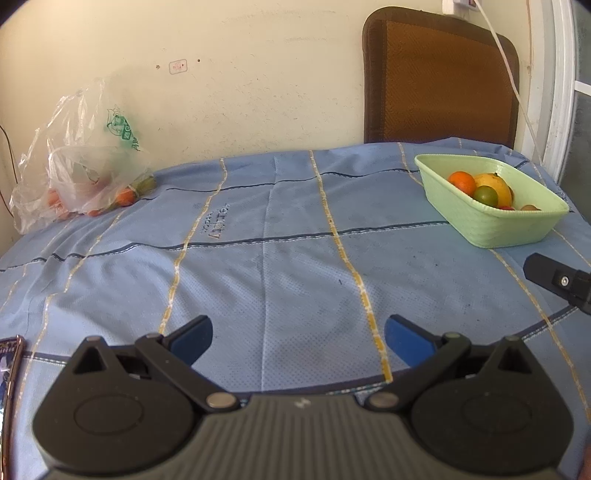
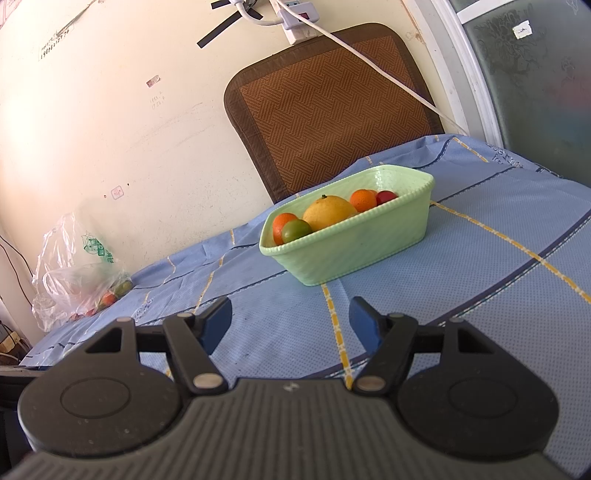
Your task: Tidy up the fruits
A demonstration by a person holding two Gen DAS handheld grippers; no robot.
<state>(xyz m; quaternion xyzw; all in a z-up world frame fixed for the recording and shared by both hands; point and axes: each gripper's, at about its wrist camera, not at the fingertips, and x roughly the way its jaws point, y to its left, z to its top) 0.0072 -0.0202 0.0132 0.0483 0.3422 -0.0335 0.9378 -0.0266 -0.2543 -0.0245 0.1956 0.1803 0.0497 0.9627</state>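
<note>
A light green basket stands at the right of the blue-clothed table. It holds an orange, a large yellow fruit, a small green fruit, a second orange and a small red fruit. A clear plastic bag with more fruit lies at the far left by the wall. My left gripper is open and empty above the cloth. My right gripper is open and empty, short of the basket; one of its fingers shows at the right edge of the left wrist view.
A brown woven chair back stands behind the table against the wall. A white cable hangs across it from a power strip. A phone lies at the near left edge. A window frame is at the right.
</note>
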